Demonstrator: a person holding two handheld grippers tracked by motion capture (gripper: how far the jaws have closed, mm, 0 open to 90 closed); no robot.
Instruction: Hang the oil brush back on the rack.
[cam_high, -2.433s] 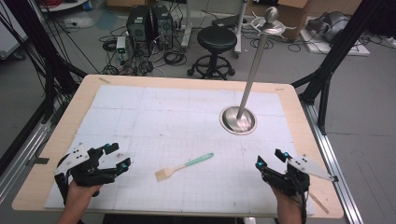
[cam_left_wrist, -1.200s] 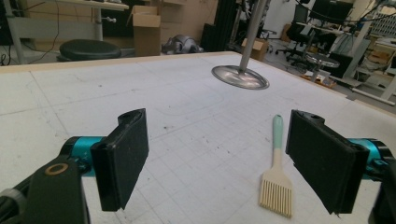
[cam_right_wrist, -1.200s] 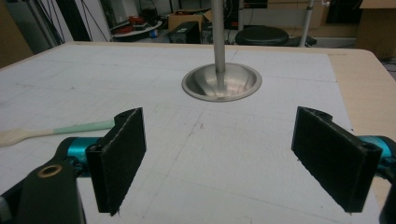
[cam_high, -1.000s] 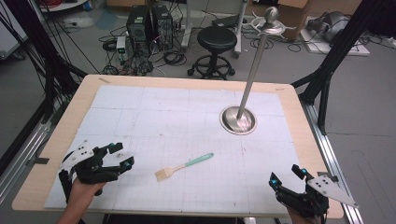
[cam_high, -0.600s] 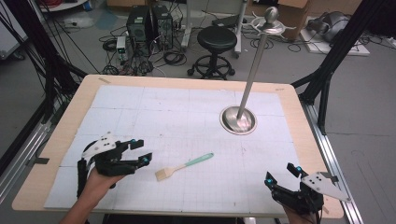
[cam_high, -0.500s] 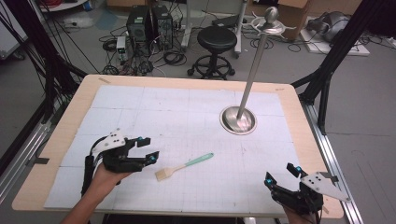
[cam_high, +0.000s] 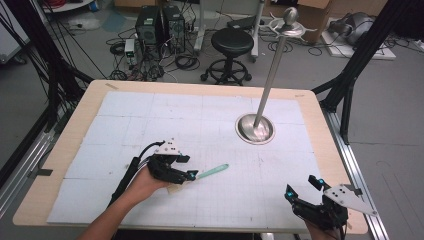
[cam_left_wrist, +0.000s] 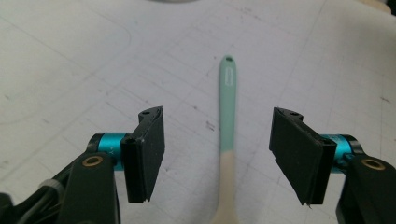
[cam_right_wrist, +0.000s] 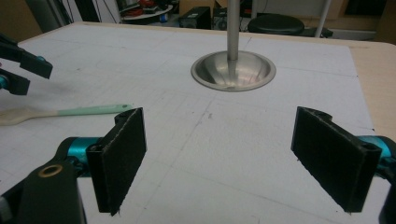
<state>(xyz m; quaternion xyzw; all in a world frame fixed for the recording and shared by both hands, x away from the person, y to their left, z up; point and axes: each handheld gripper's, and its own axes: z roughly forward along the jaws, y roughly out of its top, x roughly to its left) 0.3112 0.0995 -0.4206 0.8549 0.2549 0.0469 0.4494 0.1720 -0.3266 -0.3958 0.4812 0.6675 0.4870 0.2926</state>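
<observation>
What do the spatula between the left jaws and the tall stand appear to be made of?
Spatula: matte mint handle, likely silicone or painted coating; pale tan lower part, probably wood, though plastic is possible. Stand: polished metal, apparently steel, with mirror-like glints on its domed base and pole.

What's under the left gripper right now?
The spatula lies on the white mat between the left gripper's open, closing jaws, pads clear of it. Its wooden head is covered by the gripper in the high view.

matt plastic-handled brush (cam_left_wrist: 227, 116), shiny metal stand (cam_high: 255, 128)
</observation>
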